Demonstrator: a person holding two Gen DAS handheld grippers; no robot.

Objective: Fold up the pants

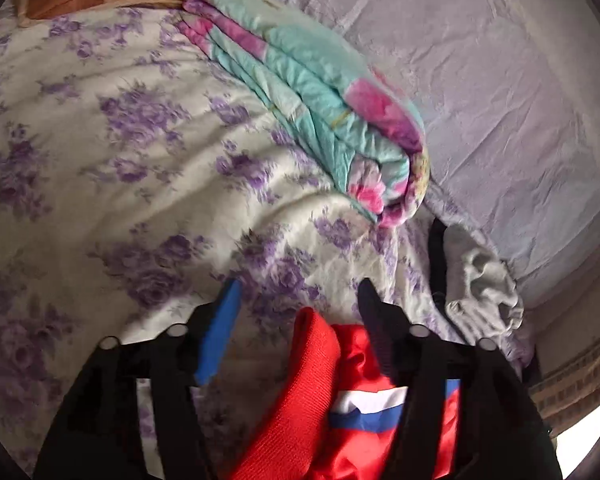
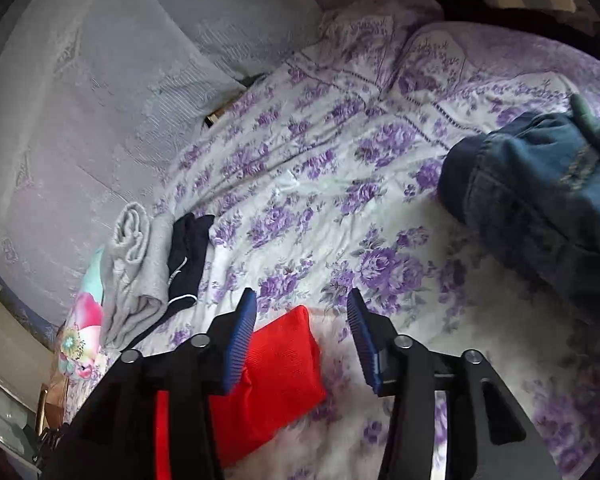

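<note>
We have the red pants [image 1: 300,392] lying on the floral bedspread [image 1: 112,152] just under both tools, bunched into a thick red wad with a white and blue stripe showing, so we judge a fold is part done and the cloth is released for a fresh grasp. Our left gripper [image 1: 296,292] stands partly open above the red ribbed end, its pads not pressing on the fabric. Left of it the bedspread lies free; the rolled teal and pink quilt [image 1: 320,108] and the grey garment [image 1: 480,284] sit farther off. Our right gripper [image 2: 300,300] is likewise part open, the ribbed red corner between its fingers but untouched. Next we need to pinch an edge on each side and carry it over. To the right, folded jeans [image 2: 540,200] bound our room
</note>
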